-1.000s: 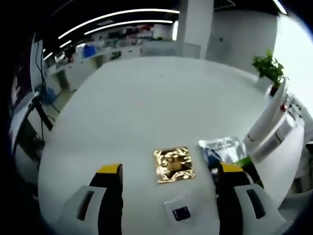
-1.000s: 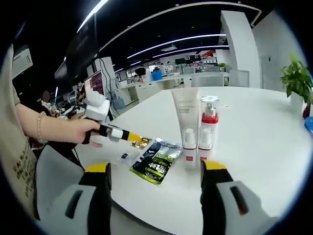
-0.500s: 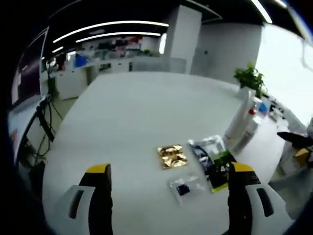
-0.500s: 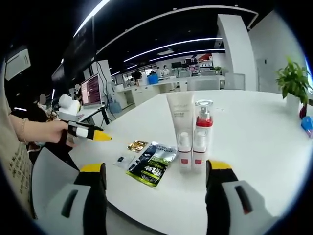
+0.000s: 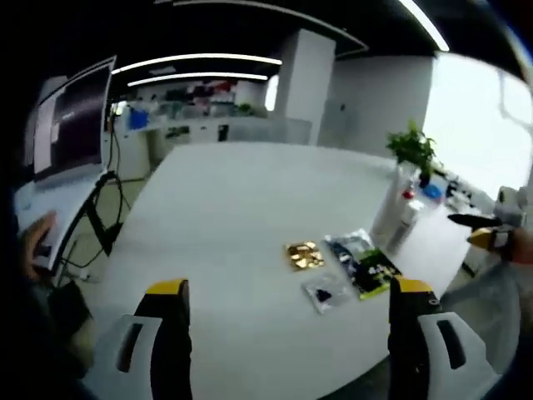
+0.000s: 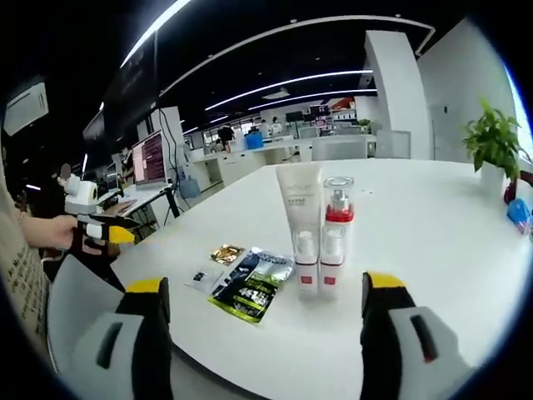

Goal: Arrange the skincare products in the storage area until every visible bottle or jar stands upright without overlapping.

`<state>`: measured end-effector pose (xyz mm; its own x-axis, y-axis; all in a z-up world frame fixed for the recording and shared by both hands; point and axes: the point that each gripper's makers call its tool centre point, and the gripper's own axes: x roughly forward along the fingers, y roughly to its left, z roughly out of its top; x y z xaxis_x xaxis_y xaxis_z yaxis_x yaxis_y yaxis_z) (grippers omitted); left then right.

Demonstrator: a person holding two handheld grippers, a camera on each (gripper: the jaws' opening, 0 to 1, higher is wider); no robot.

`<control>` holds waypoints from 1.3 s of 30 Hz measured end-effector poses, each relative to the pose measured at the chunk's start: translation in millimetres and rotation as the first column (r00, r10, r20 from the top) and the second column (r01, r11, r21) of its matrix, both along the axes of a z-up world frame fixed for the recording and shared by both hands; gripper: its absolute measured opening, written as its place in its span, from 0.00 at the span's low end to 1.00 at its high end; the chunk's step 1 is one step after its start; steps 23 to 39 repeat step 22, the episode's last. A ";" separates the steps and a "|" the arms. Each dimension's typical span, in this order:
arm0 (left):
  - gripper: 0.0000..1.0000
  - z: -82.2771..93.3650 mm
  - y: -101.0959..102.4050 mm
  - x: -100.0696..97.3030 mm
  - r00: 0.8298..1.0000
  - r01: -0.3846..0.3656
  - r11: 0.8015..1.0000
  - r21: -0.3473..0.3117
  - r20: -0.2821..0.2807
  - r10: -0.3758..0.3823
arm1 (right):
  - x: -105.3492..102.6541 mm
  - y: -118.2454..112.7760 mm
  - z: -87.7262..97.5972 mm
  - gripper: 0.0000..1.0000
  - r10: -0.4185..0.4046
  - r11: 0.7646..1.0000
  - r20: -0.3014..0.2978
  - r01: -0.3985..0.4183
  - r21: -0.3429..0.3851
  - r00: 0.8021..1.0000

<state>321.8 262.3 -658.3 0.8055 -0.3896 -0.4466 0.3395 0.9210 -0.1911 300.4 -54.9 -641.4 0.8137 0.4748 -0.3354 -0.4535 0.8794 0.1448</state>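
Tube (image 6: 301, 227) and pump bottle (image 6: 335, 235) upright, touching, centre of white surface (image 6: 433, 250), sachets (image 6: 248, 283) at their 8 o'clock, left gripper (image 5: 287, 333) and right gripper (image 6: 262, 333) fingers wide, empty

Setting: open-plan office.
Large white surface (image 6: 433, 250) as landmark; beyond its far edge, rows of desks (image 6: 275, 154) under long ceiling light strips (image 6: 283, 83); a monitor (image 6: 150, 158) beside it; a potted plant (image 6: 493, 146) on its far corner.
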 end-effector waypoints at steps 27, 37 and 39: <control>0.97 -10.9 8.8 -8.4 0.999 -0.037 0.999 -0.009 0.004 0.037 | 0.5 -3.4 -2.1 1.00 -0.027 0.999 -0.005 0.027 -0.032 1.000; 0.97 -10.9 8.8 -8.4 0.999 -0.037 0.999 -0.009 0.004 0.037 | 0.5 -3.4 -2.1 1.00 -0.027 0.999 -0.005 0.027 -0.032 1.000; 0.97 -10.9 8.8 -8.4 0.999 -0.037 0.999 -0.009 0.004 0.037 | 0.5 -3.4 -2.1 1.00 -0.027 0.999 -0.005 0.027 -0.032 1.000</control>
